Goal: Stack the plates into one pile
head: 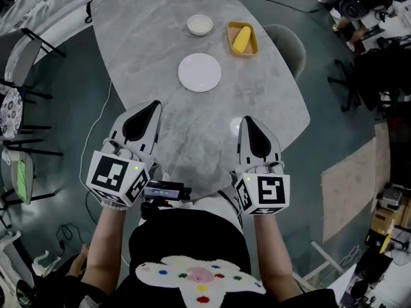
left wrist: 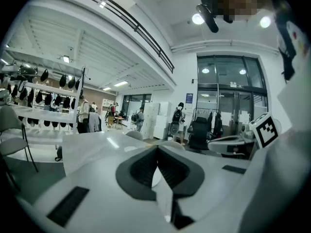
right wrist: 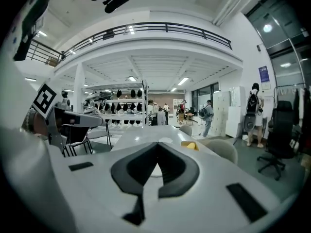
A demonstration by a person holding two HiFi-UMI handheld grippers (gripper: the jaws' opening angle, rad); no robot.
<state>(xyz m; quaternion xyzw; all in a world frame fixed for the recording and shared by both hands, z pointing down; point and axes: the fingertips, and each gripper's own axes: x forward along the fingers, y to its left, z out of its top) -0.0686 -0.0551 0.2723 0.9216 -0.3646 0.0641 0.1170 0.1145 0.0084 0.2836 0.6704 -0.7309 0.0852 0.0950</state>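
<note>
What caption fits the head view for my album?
Left hand-held gripper and right hand-held gripper, both shut, over a grey table; big white plate and small white dish lie apart.

No words or numbers can be read: the left gripper and right gripper bear only black-and-white square patterns, and the blue wall sign is too small.

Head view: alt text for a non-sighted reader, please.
A person holds the left gripper and right gripper, both shut and empty, over a grey table's near edge. Farther off lie a white plate, a small white dish and a yellow tray.
</note>
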